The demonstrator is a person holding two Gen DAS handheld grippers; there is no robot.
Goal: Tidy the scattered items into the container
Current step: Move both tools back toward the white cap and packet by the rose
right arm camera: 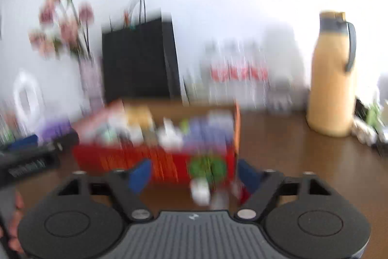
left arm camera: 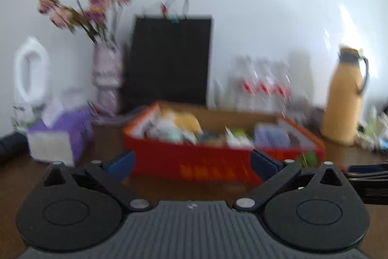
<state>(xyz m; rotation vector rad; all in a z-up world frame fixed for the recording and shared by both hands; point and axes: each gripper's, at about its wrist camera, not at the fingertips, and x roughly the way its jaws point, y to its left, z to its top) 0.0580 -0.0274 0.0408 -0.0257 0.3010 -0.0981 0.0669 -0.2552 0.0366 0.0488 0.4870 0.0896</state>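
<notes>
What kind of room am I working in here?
Probably a home or small office: a brown wooden table against a white wall, holding a vase of flowers, a tissue box and a yellow thermos jug.

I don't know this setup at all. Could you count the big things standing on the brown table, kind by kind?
Red cardboard box, full of small items: 1
Black paper bag with handles: 1
Yellow thermos jug: 1
Patterned vase of pink flowers: 1
White plastic jug: 1
Purple tissue box: 1
Cluster of clear red-labelled bottles: 1, the bottles too blurred to count
Total: 7
</notes>
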